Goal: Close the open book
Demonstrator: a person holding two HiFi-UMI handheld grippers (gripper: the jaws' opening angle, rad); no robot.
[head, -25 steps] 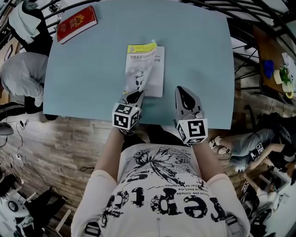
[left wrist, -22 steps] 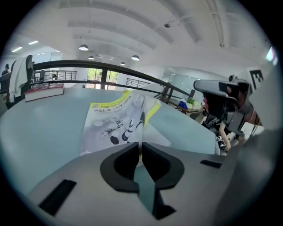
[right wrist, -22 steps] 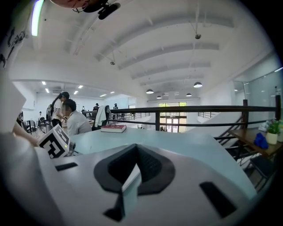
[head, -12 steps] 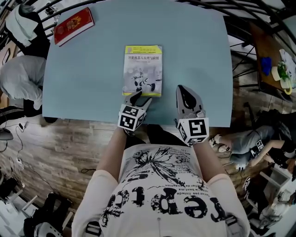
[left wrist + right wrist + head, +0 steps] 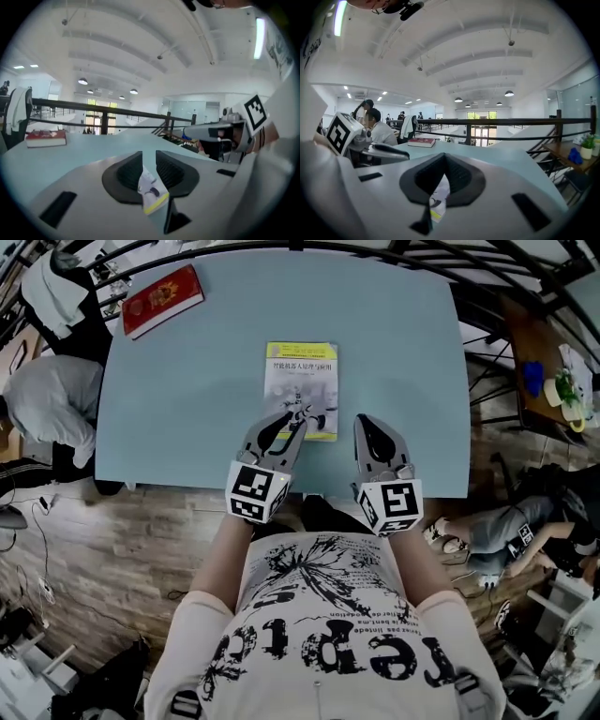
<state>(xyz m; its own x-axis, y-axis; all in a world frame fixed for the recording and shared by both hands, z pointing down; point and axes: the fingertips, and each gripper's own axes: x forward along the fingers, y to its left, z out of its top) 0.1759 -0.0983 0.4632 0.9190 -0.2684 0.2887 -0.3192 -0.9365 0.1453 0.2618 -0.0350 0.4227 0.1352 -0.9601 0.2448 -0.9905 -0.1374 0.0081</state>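
The book [image 5: 302,381], white-covered with a yellow band, lies closed and flat on the pale blue table [image 5: 187,399]. My left gripper [image 5: 286,418] hovers over the book's near edge. Its jaws stand a little apart and are closing, and nothing is between them. In the left gripper view [image 5: 149,161] the book [image 5: 152,192] shows through the gap below. My right gripper [image 5: 367,420] hangs just right of the book's near corner, shut and empty. In the right gripper view [image 5: 443,159] its jaws meet at the tips, with the book [image 5: 437,199] visible underneath.
A red book [image 5: 161,300] lies at the table's far left corner. A seated person [image 5: 42,399] is left of the table, and black railings run behind it. A side table with a plant [image 5: 567,390] stands at the right.
The book's raised cover has dropped and the book now lies closed. My left gripper let go, rose and now hovers over the book's near edge. The right gripper lifted slightly.
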